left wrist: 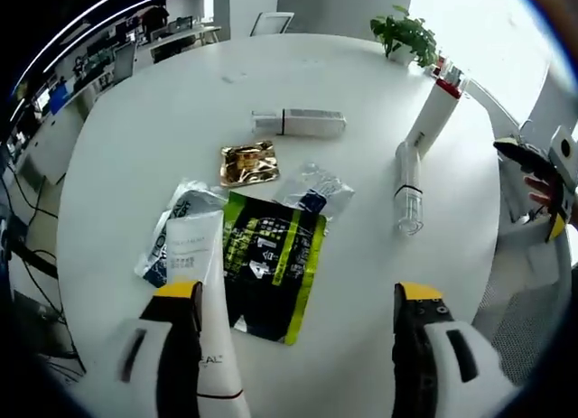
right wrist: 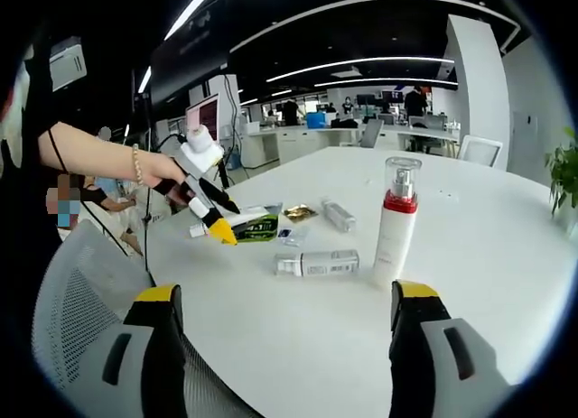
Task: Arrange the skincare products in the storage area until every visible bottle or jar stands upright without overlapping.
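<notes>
Both tools spread, gripping nothing. L tool (left wrist: 298,314) over white tube (left wrist: 206,323) lying on tabletop (left wrist: 163,120); pump bottle (right wrist: 396,221) upright, clear bottle (right wrist: 318,263) flat. Risk: clumsy lift knocks pump bottle over.

Glossy gold foil sachet (left wrist: 248,162); matt white table (left wrist: 163,120); bottle (right wrist: 396,221) prob. plastic.

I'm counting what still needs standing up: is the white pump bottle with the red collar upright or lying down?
Upright. In the right gripper view the pump bottle stands on its base on the table, clear cap up, beside a lying clear bottle.
</notes>
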### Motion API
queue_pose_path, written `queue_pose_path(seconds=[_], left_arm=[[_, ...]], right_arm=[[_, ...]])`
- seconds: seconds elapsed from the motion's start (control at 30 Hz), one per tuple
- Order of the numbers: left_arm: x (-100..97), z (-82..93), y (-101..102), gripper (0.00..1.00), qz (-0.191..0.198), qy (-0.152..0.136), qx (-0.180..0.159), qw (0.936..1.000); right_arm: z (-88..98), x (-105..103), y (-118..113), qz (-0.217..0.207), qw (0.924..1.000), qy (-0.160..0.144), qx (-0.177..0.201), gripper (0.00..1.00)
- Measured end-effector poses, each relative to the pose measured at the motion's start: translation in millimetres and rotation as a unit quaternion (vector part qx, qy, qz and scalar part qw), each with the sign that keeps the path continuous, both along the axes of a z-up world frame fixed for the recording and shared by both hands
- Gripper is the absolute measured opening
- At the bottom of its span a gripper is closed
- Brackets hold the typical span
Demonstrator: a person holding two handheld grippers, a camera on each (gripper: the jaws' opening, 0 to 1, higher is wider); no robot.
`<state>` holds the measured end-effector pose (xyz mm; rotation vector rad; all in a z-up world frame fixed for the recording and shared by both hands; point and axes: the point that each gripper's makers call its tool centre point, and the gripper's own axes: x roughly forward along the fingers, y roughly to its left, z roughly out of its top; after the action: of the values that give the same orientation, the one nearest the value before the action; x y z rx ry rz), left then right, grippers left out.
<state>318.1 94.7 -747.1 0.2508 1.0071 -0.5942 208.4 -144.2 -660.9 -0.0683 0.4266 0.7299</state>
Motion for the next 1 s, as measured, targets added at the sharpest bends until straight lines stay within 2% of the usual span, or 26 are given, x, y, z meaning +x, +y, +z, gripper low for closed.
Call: queue_pose_path(seconds=[0.2, 0.37, 0.47, 0.53, 0.63, 0.83, 0.93, 1.0], left_arm=[[10.5, -4.5, 2, 0.81, -0.008, 0.009, 0.026, 0.9996], [12.3, -6.5, 18, 0.80, 0.006, 0.017, 0.054, 0.9984], [20.1, -7.8, 31, 0.77, 0.010, 0.017, 0.068, 0.9975], [15.8, -9.4, 36, 0.79, 0.027, 0.031, 0.082, 0.9958], [24.5, -8.0, 42, 0.76, 0.040, 0.029, 0.084, 0.9952], [21.7, -24.2, 60, 0.70, 0.052, 0.077, 0.113, 0.9893], [21.9, -27.4, 61, 0.67, 0.064, 0.094, 0.106, 0.9879], [21.3, -24.9, 61, 0.66, 0.065, 0.092, 0.108, 0.9878]], right_arm=[[-0.6, 1, -1, -0.003, 1.0000, 0.002, 0.001, 0.93], [-1.8, 2, -2, -0.006, 1.0000, 0.004, 0.002, 0.93], [-1.9, 2, -3, -0.009, 0.9999, 0.004, 0.003, 0.93], [-2.1, 2, -3, -0.009, 0.9999, 0.005, 0.003, 0.93], [-2.4, 2, -3, -0.010, 0.9999, 0.006, 0.003, 0.93], [-3.1, 2, -3, -0.010, 0.9999, 0.008, 0.002, 0.93], [-3.9, 2, -3, -0.010, 0.9999, 0.009, 0.000, 0.93], [-4.2, 2, -3, -0.010, 0.9999, 0.009, -0.001, 0.93]])
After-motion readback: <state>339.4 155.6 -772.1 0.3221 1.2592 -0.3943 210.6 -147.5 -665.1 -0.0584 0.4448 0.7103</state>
